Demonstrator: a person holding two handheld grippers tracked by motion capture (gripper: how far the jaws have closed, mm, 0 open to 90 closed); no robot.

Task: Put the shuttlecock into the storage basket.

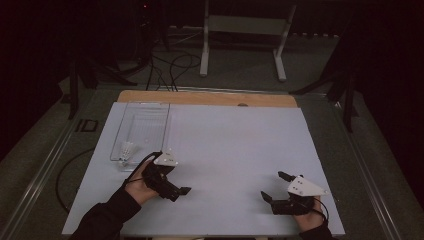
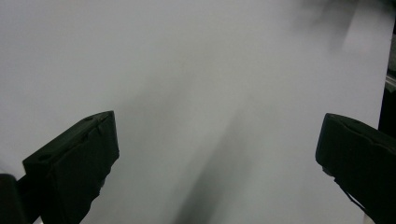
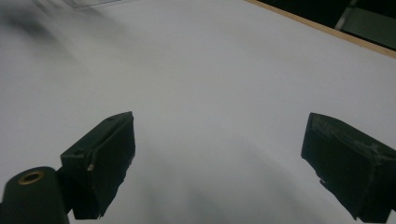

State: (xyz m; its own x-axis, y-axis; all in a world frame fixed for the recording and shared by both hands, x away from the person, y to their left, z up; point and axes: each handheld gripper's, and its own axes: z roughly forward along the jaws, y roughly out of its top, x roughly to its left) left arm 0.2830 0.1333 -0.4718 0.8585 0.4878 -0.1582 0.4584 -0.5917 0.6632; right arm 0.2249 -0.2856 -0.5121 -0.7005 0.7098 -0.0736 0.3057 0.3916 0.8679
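Note:
On the white table sheet (image 1: 225, 145), a clear plastic tray (image 1: 146, 119) lies at the back left. A small white object like a shuttlecock (image 1: 127, 150) sits at the tray's near end. My left gripper (image 1: 175, 184) is held just right of that end, low over the sheet and pointing right. Its jaws stand wide apart, open over bare sheet (image 2: 217, 135). My right gripper (image 1: 274, 185) hovers near the front right, pointing left toward the table's middle. It is open too, with nothing between its fingers (image 3: 222, 126).
A wooden table edge (image 1: 207, 97) runs along the back, also seen in the right gripper view (image 3: 327, 35). Beyond it, a white frame stand (image 1: 245, 25) and black cables (image 1: 170, 65) are on the floor. Dark stand legs (image 1: 347, 95) flank the table.

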